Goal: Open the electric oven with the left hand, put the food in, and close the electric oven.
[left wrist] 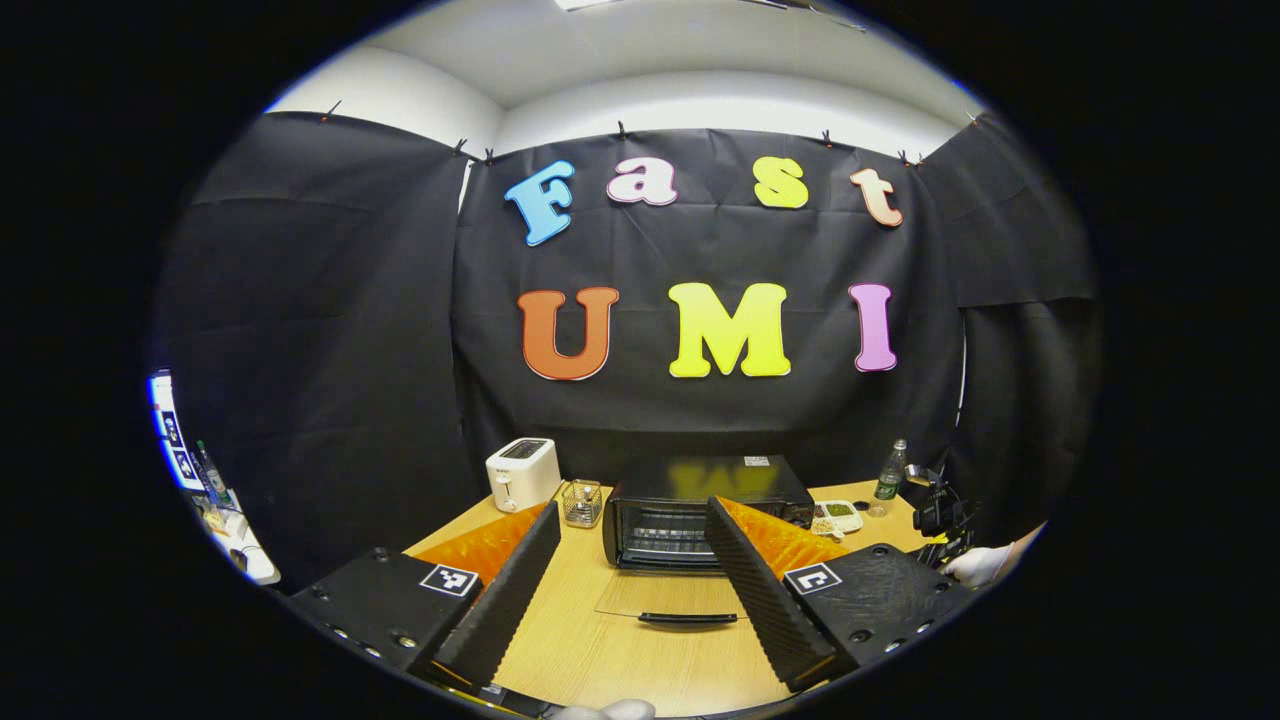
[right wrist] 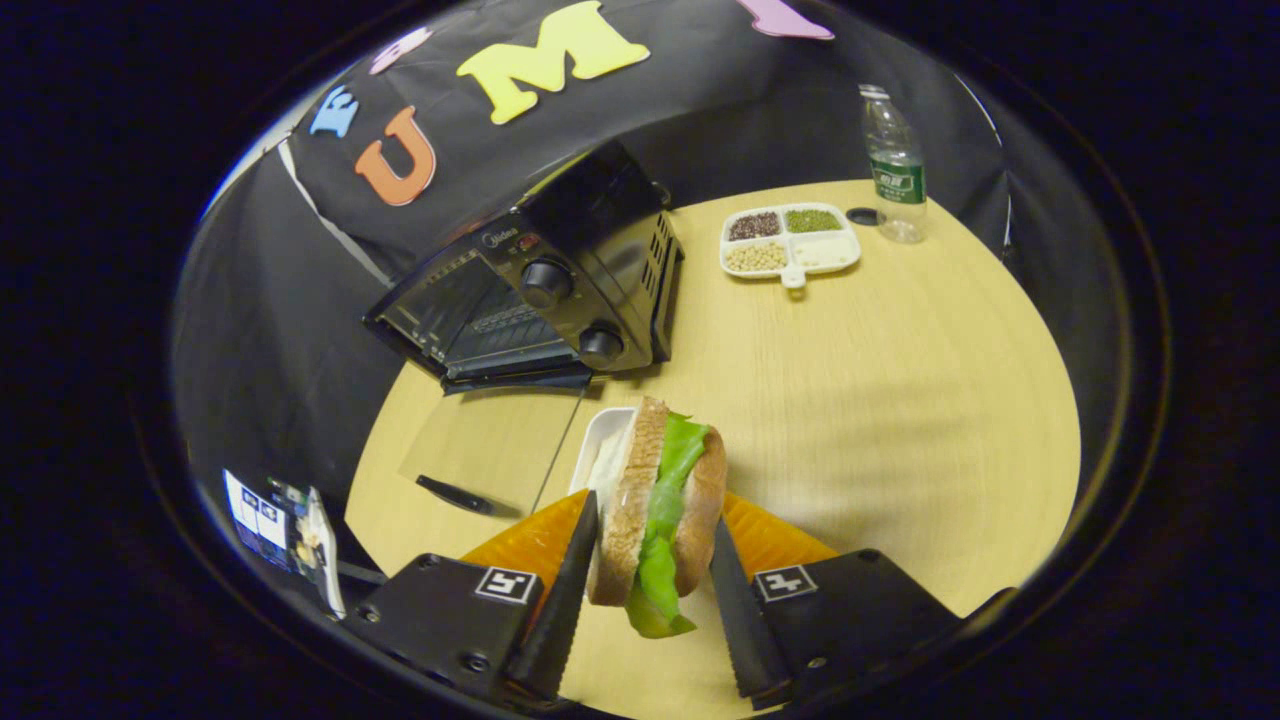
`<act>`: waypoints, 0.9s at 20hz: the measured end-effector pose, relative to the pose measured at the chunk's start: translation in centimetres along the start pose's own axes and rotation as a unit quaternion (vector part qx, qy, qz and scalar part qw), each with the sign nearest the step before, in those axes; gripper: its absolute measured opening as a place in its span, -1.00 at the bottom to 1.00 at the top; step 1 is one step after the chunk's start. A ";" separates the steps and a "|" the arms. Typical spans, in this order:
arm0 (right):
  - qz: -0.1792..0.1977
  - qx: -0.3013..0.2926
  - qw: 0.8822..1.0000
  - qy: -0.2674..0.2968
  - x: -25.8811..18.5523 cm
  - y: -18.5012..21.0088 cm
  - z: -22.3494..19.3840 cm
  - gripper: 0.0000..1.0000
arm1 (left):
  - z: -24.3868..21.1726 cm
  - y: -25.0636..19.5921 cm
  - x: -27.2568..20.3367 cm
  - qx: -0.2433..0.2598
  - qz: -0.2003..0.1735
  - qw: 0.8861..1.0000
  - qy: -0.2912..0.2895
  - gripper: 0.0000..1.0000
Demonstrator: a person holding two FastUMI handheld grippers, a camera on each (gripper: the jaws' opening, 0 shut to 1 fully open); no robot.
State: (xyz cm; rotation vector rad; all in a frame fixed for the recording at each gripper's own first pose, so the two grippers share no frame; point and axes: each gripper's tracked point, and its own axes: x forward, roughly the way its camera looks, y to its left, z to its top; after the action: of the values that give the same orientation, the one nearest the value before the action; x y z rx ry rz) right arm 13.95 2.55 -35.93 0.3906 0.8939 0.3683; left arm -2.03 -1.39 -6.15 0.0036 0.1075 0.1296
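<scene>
The black electric oven (left wrist: 700, 505) stands at the middle of the wooden table with its glass door (left wrist: 665, 600) folded down flat, handle (left wrist: 688, 618) nearest me. My left gripper (left wrist: 632, 508) is open and holds nothing, a short way in front of the door. In the right gripper view the oven (right wrist: 560, 280) lies to the upper left, with its door (right wrist: 480, 440) down. My right gripper (right wrist: 652, 515) is shut on a sandwich (right wrist: 660, 465) of brown bread and lettuce, held on edge over a white plate (right wrist: 603, 445). Whether the sandwich touches the plate I cannot tell.
A white toaster (left wrist: 523, 473) and a small wire basket (left wrist: 582, 502) stand left of the oven. A white divided tray of grains (right wrist: 790, 240) and a plastic bottle (right wrist: 893, 165) stand at the table's far right. The other gripper (left wrist: 940, 515) and a gloved hand (left wrist: 985, 565) show at the right.
</scene>
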 end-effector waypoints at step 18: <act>0.043 0.076 0.985 -0.149 -2.7 12.6 4.0 -0.20 | -1.2 2.4 -1.8 0.007 -0.054 0.998 0.014 0.91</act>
State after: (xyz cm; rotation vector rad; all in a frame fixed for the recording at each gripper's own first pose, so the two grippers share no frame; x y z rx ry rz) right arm 13.82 11.57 -25.82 0.6093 0.6157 0.3114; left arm -4.25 0.72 -7.08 0.0090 0.1358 0.0205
